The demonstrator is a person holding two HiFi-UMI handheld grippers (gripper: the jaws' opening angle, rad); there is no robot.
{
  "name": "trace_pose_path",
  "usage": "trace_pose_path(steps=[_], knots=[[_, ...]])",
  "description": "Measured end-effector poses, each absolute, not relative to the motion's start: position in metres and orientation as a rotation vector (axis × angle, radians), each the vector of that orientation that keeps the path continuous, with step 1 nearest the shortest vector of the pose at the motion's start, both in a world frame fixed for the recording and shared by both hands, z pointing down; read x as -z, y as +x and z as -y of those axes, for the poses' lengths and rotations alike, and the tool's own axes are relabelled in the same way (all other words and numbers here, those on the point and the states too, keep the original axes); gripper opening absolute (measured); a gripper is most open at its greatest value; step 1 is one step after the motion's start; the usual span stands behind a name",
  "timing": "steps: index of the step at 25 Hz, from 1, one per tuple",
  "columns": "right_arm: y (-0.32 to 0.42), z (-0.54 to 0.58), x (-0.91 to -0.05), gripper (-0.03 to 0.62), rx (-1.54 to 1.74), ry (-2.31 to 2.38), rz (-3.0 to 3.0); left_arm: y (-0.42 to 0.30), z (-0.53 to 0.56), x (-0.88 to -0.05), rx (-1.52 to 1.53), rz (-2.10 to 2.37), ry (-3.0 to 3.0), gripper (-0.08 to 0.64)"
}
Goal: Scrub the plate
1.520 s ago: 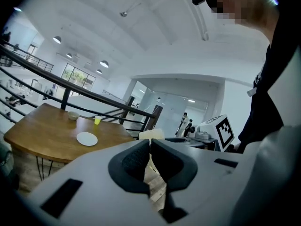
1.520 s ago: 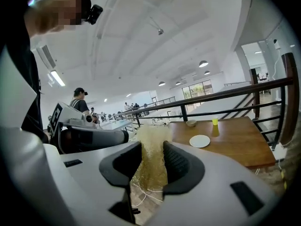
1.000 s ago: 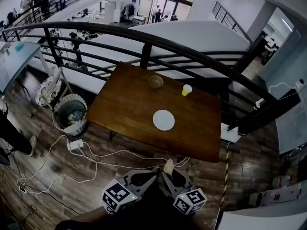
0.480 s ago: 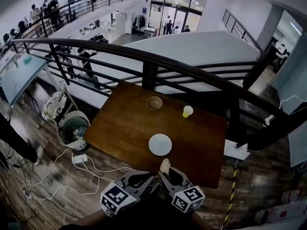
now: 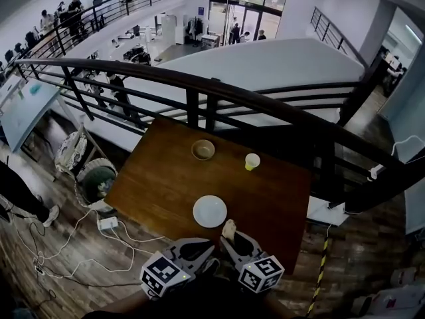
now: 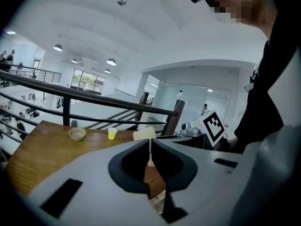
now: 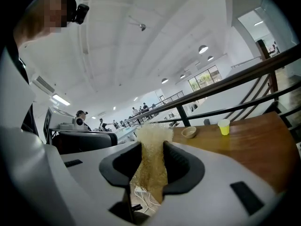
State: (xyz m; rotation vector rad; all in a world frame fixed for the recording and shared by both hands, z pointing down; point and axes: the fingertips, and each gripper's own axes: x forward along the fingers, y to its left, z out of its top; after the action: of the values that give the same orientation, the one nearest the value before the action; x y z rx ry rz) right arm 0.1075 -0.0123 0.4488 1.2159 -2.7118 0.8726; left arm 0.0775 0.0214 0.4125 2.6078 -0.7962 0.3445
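Observation:
A white plate (image 5: 210, 211) lies near the front edge of the brown wooden table (image 5: 159, 178); neither gripper view shows it. Both grippers hang close together just short of that edge, below the plate. My left gripper (image 5: 196, 248) (image 6: 150, 147) is shut with nothing between its jaws. My right gripper (image 5: 232, 239) (image 7: 151, 147) is shut on a tan sponge (image 5: 229, 229) (image 7: 153, 161) that sticks out past its fingertips. The sponge (image 6: 145, 134) also shows in the left gripper view.
Farther back on the table stand a small tan bowl (image 5: 203, 149) (image 6: 77, 134) (image 7: 189, 132) and a yellow cup (image 5: 252, 161) (image 6: 112, 133) (image 7: 224, 126). A black railing (image 5: 199, 108) runs behind the table. On the floor to the left are a wicker basket (image 5: 95, 178) and cables (image 5: 126, 238).
The table and plate have slid down and left in the head view and sit closer to the grippers. Both grippers keep their place at the bottom, the sponge still held.

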Motion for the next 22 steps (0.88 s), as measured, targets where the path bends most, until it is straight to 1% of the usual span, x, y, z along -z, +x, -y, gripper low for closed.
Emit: trace_pose_path(steps=[6,12,18,22], knots=[[0.110,0.041,-0.459,0.149,-0.914,1.235,2.677,0.072,0.008,-0.420,-0.339,0.795,2.572,0.025],[0.110,0.072,-0.458,0.149,-0.936,1.353,2.621,0.062,0.039,-0.418,-0.335,0.728,2.589,0.025],[0.114,0.096,-0.500,0.149,-0.905,1.424,2.470,0.048,0.067,-0.435,-0.353,0.695,2.589,0.025],[0.112,0.111,-0.530,0.149,-0.985,1.440,2.383,0.019,0.094,-0.456,-0.392,0.758,2.591,0.025]])
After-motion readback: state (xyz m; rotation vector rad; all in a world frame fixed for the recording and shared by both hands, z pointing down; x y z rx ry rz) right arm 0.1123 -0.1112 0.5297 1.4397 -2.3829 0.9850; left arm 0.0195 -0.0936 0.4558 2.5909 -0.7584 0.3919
